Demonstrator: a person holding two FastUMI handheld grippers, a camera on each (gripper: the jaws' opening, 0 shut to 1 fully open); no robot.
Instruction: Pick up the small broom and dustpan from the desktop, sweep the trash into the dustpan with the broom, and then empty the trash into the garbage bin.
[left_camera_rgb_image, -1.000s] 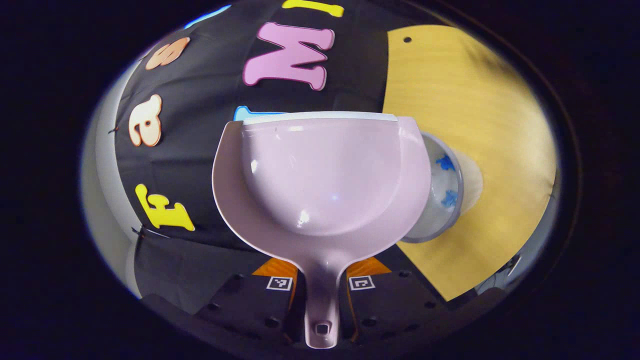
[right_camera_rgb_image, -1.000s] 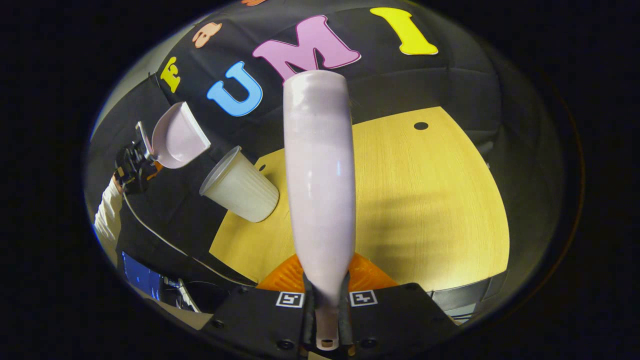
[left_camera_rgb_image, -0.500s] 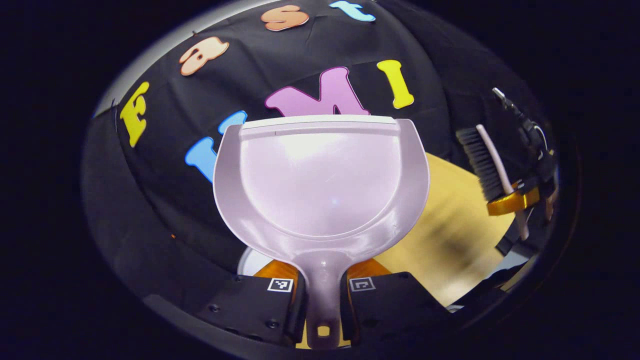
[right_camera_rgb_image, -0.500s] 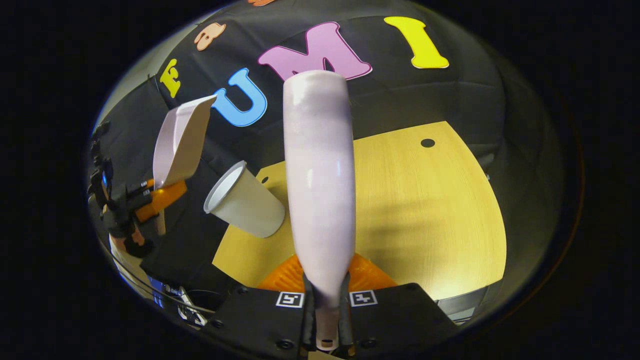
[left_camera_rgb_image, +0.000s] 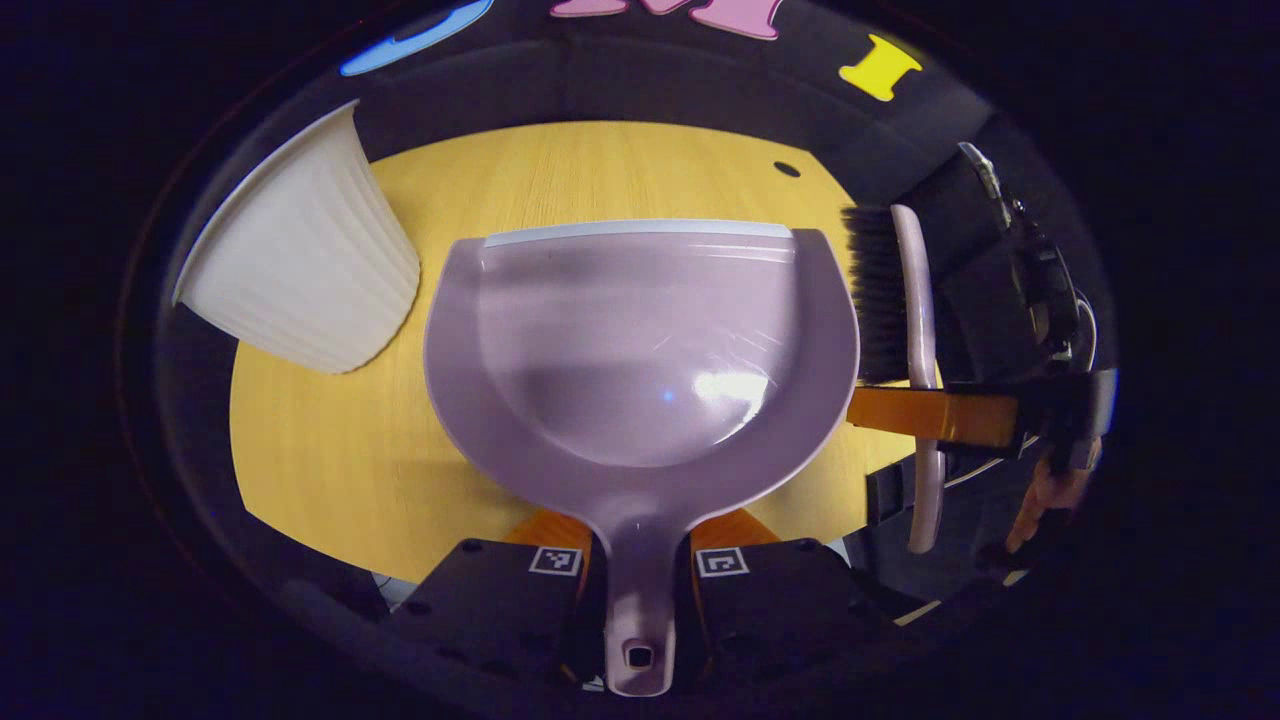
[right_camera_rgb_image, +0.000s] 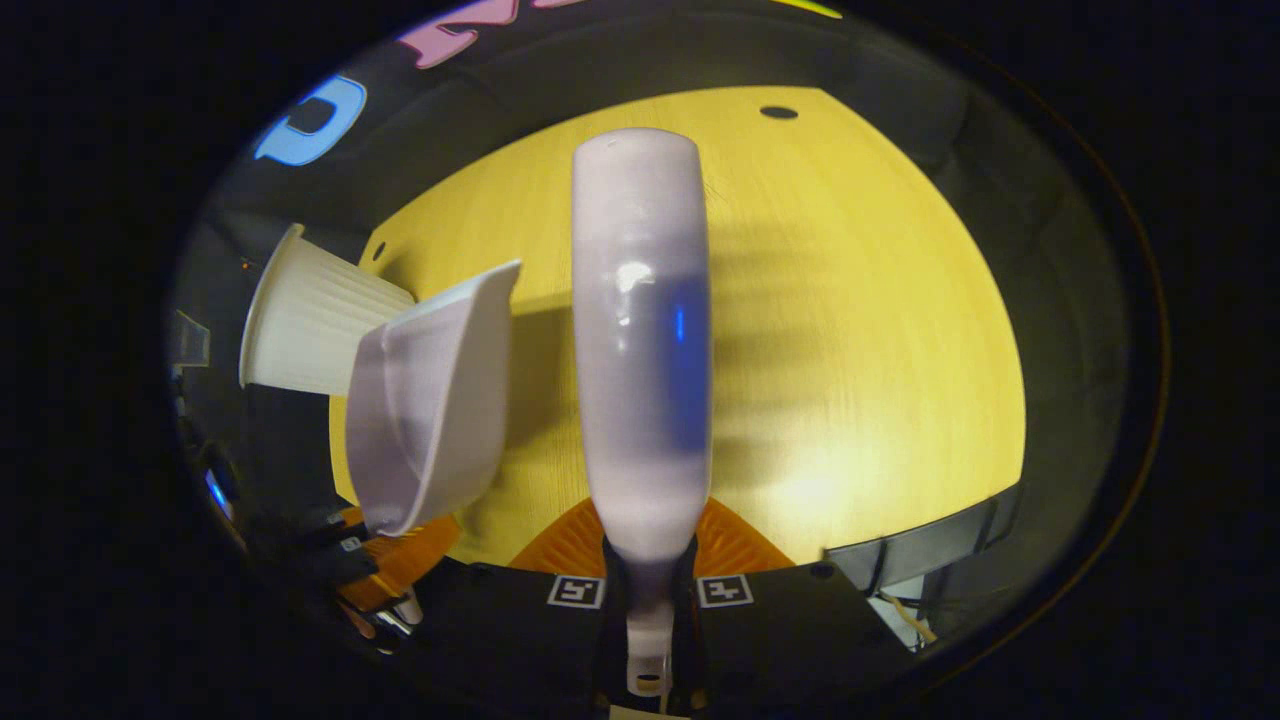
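Observation:
My left gripper (left_camera_rgb_image: 640, 585) is shut on the handle of a pale lilac dustpan (left_camera_rgb_image: 640, 350), whose empty scoop is held over the wooden desktop (left_camera_rgb_image: 320, 440). The white ribbed garbage bin (left_camera_rgb_image: 300, 270) stands to its upper left. At the right edge the small broom (left_camera_rgb_image: 905, 300), black bristles facing the pan, is gripped by the other gripper (left_camera_rgb_image: 950, 415). In the right gripper view my right gripper (right_camera_rgb_image: 650, 610) is shut on the broom (right_camera_rgb_image: 640, 340), seen from its smooth back. The dustpan (right_camera_rgb_image: 430, 400) and the bin (right_camera_rgb_image: 310, 325) lie to its left.
The round desktop (right_camera_rgb_image: 850, 300) has a small dark hole (right_camera_rgb_image: 778, 112) near its far edge. The black cloth wall rises behind the desk. A hand (left_camera_rgb_image: 1045, 500) holds the right gripper at the far right of the left gripper view.
The dustpan has swung from facing the wall down to over the desktop, away from the bin. The broom has tilted down too, closer to the pan.

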